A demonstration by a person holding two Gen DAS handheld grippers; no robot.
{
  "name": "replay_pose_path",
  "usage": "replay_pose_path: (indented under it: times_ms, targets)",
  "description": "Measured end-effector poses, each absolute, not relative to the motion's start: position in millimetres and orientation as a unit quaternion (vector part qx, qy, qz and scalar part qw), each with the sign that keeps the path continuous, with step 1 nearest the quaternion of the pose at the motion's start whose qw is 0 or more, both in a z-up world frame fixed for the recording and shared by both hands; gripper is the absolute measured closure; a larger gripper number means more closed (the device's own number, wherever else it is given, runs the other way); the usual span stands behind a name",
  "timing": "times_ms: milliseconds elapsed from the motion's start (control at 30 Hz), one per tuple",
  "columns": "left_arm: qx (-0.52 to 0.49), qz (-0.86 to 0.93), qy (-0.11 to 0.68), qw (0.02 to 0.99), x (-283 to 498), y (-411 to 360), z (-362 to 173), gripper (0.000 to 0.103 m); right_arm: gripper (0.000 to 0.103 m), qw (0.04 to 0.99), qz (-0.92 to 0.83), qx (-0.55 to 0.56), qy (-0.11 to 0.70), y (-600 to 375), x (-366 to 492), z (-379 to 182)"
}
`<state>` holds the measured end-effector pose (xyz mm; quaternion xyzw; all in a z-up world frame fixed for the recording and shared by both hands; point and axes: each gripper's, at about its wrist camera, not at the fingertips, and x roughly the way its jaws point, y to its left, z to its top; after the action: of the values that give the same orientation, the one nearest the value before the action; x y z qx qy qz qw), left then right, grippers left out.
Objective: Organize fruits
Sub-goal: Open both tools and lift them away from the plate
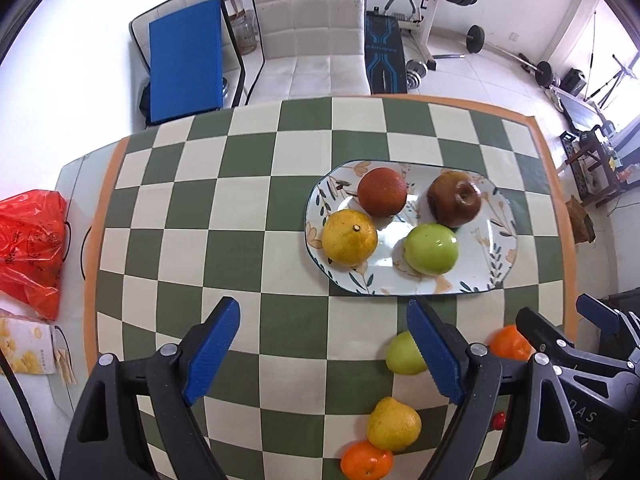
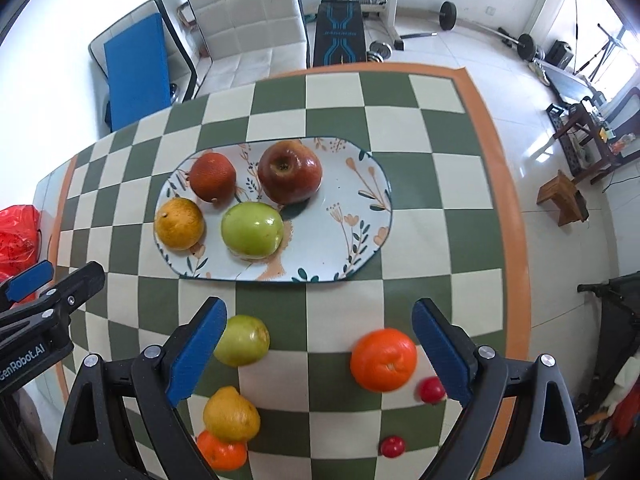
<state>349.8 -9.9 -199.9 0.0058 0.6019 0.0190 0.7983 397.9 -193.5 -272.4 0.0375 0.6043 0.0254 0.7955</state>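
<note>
A floral oval plate (image 1: 492, 240) (image 2: 352, 216) on the checkered cloth holds a dark orange (image 1: 382, 192) (image 2: 212, 182), a red apple (image 1: 454, 199) (image 2: 290, 172), a yellow citrus (image 1: 349, 237) (image 2: 179, 224) and a green apple (image 1: 431, 249) (image 2: 253, 230). Loose on the cloth lie a green fruit (image 1: 402, 356) (image 2: 244, 340), a yellow lemon (image 1: 394, 424) (image 2: 231, 414), a small orange (image 1: 367, 460) (image 2: 221, 450), a bigger orange (image 1: 510, 343) (image 2: 383, 359) and two small red fruits (image 2: 432, 390) (image 2: 392, 446). My left gripper (image 1: 324, 352) is open, empty. My right gripper (image 2: 320, 360) is open, with the bigger orange between its fingers, untouched.
A red plastic bag (image 1: 32, 248) and a snack box (image 1: 28, 350) lie off the cloth's left edge. A white chair (image 1: 312, 32) stands behind the table. Gym gear fills the floor beyond; a wooden stool (image 2: 562, 198) sits right of the table.
</note>
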Motion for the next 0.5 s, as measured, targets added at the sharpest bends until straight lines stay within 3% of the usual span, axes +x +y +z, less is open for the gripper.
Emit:
replay_pose_path:
  times_ms: [500]
  targets:
    - [-0.001,-0.001,0.546,0.838,284.1,-18.6,-125.6,0.018,0.007,0.838,0.036,0.031,0.543,-196.2,319.9,-183.0]
